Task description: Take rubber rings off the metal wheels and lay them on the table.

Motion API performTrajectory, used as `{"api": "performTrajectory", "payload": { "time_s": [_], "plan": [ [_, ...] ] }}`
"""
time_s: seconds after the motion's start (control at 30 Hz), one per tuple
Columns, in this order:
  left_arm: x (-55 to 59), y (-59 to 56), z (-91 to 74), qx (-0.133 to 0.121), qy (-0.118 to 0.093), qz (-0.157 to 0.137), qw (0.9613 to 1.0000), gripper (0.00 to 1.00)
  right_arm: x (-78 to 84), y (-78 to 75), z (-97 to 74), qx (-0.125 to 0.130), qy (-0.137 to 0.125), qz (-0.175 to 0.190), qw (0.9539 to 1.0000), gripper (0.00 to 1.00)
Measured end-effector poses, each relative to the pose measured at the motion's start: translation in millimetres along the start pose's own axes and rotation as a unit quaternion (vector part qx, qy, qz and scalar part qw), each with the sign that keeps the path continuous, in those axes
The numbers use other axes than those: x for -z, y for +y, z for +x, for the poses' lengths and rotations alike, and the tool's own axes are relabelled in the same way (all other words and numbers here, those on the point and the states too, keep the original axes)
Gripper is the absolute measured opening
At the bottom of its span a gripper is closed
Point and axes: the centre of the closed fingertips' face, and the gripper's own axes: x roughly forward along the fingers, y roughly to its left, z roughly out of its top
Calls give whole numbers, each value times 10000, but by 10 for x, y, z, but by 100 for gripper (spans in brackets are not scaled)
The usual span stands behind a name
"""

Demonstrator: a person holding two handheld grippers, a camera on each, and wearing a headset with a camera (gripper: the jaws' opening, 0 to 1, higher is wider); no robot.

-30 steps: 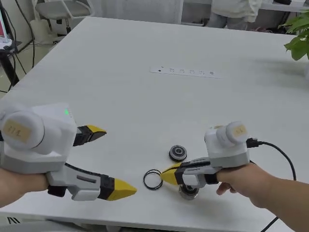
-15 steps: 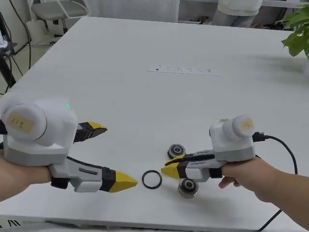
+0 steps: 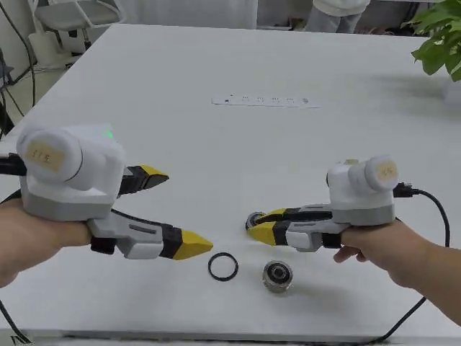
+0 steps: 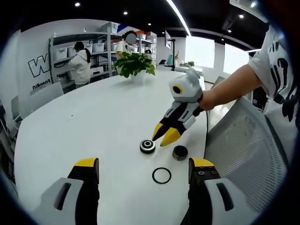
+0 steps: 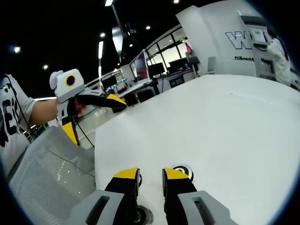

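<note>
Where the white bench (image 3: pixel 216 158) comes nearest the person, a black rubber ring (image 3: pixel 222 266) lies flat and loose, with a metal wheel (image 3: pixel 277 275) just to its right, not touching it. Slightly farther, the left claw (image 3: pixel 173 209) hangs left of the ring, spread wide and empty. The right claw (image 3: pixel 261 225) points in from the right, its tips a narrow gap apart and gripping nothing. A second wheel (image 4: pixel 147 146) sits on the bench right at those tips. Far off lies a white power strip (image 3: pixel 263 101), and a potted plant (image 3: pixel 436 40) stands at the far right.
</note>
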Motion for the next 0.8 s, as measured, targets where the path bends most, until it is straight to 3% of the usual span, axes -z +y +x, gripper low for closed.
{"api": "performTrajectory", "payload": {
  "time_s": [0.4,0.8],
  "plan": [
    [-112,73,268,154,44,28,9999,70,-79,-315,-186,429,-244,-128,9987,23],
    [-89,83,557,335,179,-70,9993,61,25,-406,-221,593,-180,-319,9976,25]
  ]
}}
